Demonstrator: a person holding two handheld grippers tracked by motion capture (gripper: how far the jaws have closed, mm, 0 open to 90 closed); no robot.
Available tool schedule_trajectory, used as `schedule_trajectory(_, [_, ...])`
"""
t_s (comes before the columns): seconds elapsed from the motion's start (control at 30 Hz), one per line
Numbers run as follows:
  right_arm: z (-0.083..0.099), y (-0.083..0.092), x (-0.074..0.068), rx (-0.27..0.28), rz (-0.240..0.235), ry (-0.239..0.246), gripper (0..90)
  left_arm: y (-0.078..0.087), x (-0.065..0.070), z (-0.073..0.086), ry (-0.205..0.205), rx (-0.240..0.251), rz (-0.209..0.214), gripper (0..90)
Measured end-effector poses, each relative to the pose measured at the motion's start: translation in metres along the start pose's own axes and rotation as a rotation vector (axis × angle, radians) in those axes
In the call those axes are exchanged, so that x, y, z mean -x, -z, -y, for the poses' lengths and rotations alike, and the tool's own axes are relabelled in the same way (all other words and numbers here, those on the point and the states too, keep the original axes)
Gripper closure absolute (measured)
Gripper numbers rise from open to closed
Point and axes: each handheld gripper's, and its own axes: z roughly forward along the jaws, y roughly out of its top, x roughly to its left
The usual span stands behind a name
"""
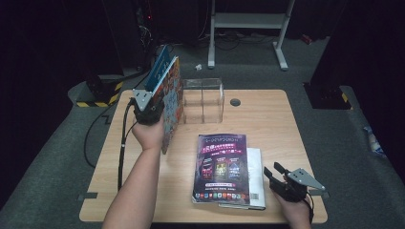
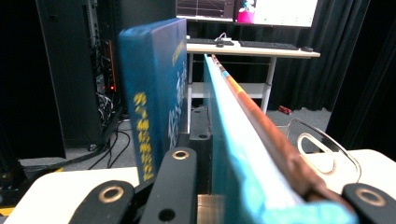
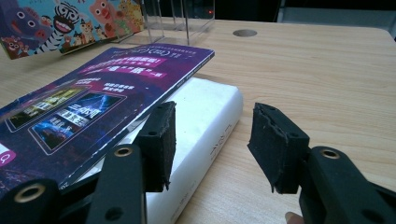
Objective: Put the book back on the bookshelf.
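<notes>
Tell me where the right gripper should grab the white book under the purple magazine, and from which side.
Take the white book by its exposed right long edge, coming level from the right gripper side. The purple magazine covers most of its top; that edge sticks out, thick and square, facing the open jaws.

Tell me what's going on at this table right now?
A person is sorting books. The left gripper is shut on a colourful picture book, held upright beside a blue book near the clear acrylic holder. The right gripper rests open by a purple magazine lying on a white book.
</notes>
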Motion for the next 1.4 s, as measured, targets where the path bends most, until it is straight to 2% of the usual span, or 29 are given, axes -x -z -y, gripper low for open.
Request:
schedule_trajectory(0.1, [0.0, -0.001, -0.001, -0.004, -0.002, 0.001, 50.2, 0.004, -0.002, 0.005, 0.007, 0.003, 0.003, 81.0])
schedule_trajectory(0.23, [-0.001, -0.001, -0.003, 0.002, -0.009, 0.007, 50.2, 0.009, -0.003, 0.007, -0.017, -0.012, 0.023, 80.7])
schedule_trajectory(0.5, [-0.001, -0.001, -0.006, -0.004, -0.021, 0.015, 50.1, 0.016, -0.011, 0.009, 0.01, -0.044, 0.041, 80.3])
schedule_trajectory(0.9, [-0.002, -0.003, -0.011, -0.008, -0.034, 0.034, 49.7, 0.025, -0.017, 0.013, -0.016, -0.073, 0.059, 79.9])
schedule_trajectory(1.2, [-0.001, -0.003, -0.01, -0.008, -0.035, 0.027, 49.7, 0.028, -0.021, 0.012, -0.021, -0.11, 0.078, 79.0])
schedule_trajectory(1.4, [-0.001, -0.004, -0.011, -0.016, -0.04, 0.036, 49.5, 0.029, -0.025, 0.009, -0.038, -0.134, 0.091, 74.7])
